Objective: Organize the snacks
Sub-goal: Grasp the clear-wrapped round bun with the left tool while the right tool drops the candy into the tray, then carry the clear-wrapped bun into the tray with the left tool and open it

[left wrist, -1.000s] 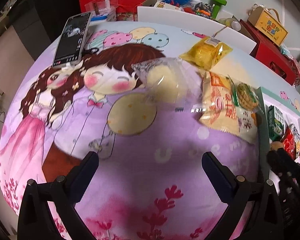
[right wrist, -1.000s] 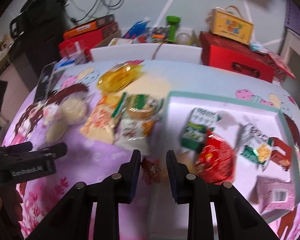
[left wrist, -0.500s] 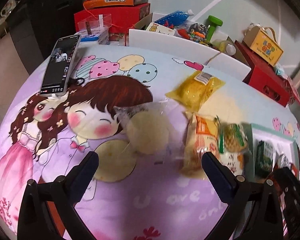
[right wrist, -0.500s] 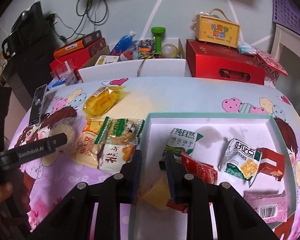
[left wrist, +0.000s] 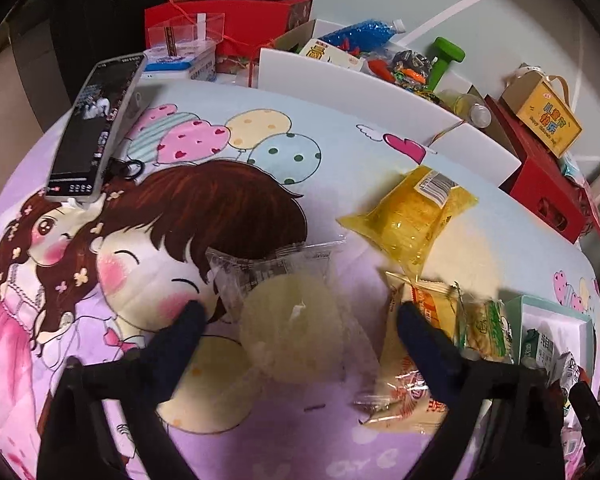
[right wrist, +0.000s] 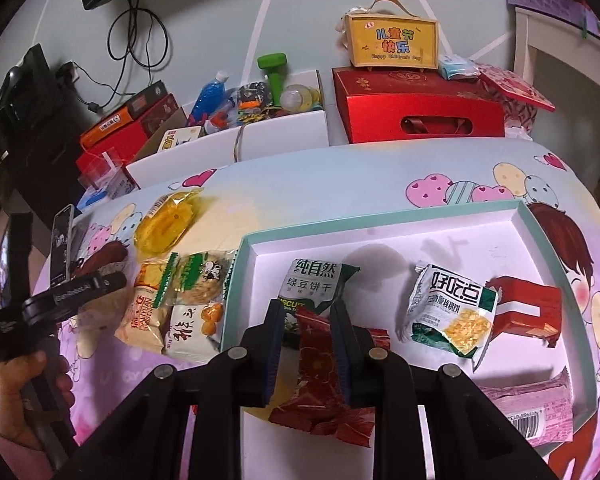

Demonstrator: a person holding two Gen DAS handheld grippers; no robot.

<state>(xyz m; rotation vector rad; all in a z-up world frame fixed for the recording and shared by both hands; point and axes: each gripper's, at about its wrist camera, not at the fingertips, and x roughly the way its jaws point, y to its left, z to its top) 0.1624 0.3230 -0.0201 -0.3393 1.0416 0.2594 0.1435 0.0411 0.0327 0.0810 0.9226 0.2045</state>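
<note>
Crinkled red foil packet [right wrist: 318, 364], pinched by right gripper [right wrist: 306, 312]

dim indoor light, purple cast; strong fisheye warp w/ black corners; soft blur low; slight glare on wrappers.

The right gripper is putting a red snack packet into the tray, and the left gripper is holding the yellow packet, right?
Not quite. The left gripper holds nothing: it is open around the clear packet, while the yellow packet lies apart, as the left wrist view shows. The right gripper does hold the red snack packet over the tray.
</note>
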